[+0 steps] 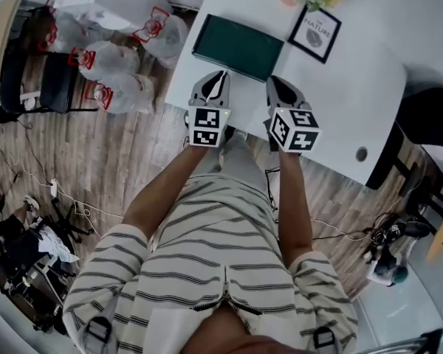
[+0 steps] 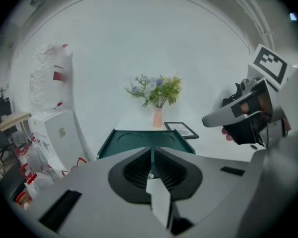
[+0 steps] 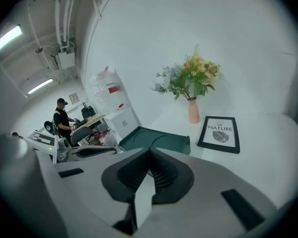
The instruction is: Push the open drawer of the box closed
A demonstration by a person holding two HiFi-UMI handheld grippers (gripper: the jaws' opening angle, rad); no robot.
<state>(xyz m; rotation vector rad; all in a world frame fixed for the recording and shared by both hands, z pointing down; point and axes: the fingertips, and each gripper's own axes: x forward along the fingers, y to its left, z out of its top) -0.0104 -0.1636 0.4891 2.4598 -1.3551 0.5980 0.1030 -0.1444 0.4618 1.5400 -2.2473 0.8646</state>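
Left gripper [image 1: 221, 74] and right gripper [image 1: 274, 81] (jaws clenched, empty) hover near the green box [image 1: 238, 47]; vase [image 3: 193, 111] holds flowers [image 3: 188, 78].

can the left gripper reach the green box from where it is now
Probably yes. The left gripper is right by the near edge of the green box, jaws shut and empty, with nothing visible between them. The right gripper is off to its side.
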